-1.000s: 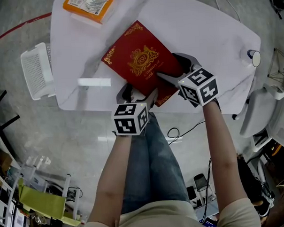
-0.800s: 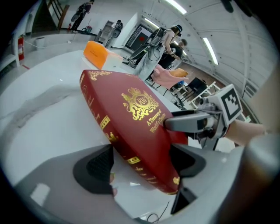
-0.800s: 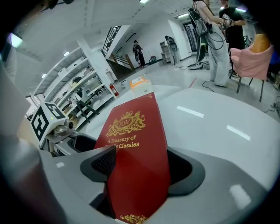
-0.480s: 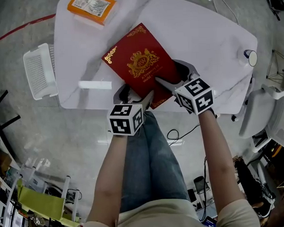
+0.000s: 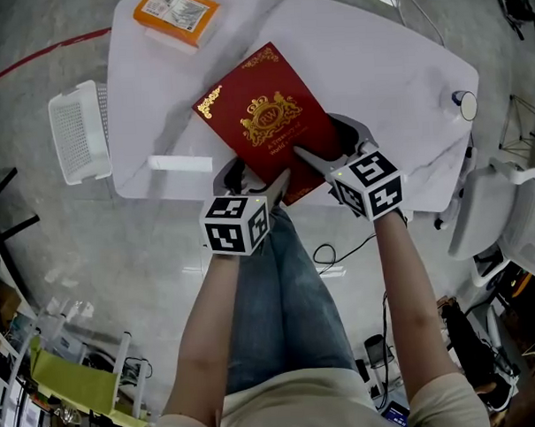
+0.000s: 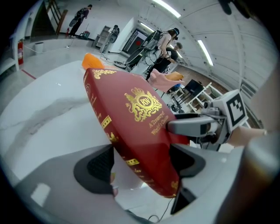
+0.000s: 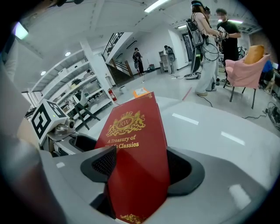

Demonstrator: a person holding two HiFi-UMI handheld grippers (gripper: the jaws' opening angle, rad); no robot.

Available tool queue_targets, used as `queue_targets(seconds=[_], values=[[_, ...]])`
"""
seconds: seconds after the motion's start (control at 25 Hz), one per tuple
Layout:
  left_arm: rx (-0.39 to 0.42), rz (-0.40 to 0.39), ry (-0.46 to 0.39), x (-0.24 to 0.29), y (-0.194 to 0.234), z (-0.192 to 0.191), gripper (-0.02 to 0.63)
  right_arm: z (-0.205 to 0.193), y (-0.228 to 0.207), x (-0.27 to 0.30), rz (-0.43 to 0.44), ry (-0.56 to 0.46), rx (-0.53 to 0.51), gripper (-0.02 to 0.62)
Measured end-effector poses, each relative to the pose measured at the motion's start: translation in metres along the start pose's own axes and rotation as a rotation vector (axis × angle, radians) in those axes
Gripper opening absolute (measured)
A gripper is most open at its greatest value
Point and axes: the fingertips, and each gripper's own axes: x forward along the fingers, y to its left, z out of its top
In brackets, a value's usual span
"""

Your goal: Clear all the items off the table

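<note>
Grey polished floor (image 5: 154, 257) surrounds a white marbled table (image 5: 376, 62), seen from steeply above, and four things remain on it, so the clearing looks barely begun. A white perforated plastic basket (image 5: 74, 133) stands just beside the table's left edge. Nothing shows inside it, and whether it is meant to receive the items I cannot tell.

Largest of the items is a red hardcover book (image 5: 268, 120) with gold ornament on its cover. It lies askew at the near edge of the table, its near corner jutting past the rim toward the person. From the gripper views it sits tilted, the near end raised. Whether its far corner rests on the tabletop I cannot tell.

An orange flat packet (image 5: 175, 13) lies at the far left corner, well apart from the book and untouched.

The left gripper (image 5: 259, 180) is clamped across the book's near left edge, one pad on each face. The right gripper (image 5: 331, 143) bites the near right edge in the same way. Its jaws have just been closing, with the book between them. By my reading this is a two-handed lift of the first item.

A white rectangular block (image 5: 179, 163) sits near the front left edge, beside the book but not touching it. A small round capped object (image 5: 465, 105) stands alone at the right rim. Both are left to do, along with the packet.
</note>
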Motion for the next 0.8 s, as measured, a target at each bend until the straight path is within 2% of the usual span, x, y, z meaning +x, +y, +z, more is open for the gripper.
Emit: queue_targets(seconds=[0.8], values=[[0.006,-0.003,-0.111,-0.05,-0.051,0.012,0.388,0.01,0.027,-0.074,-0.049,-0.097,0.004,0.341]])
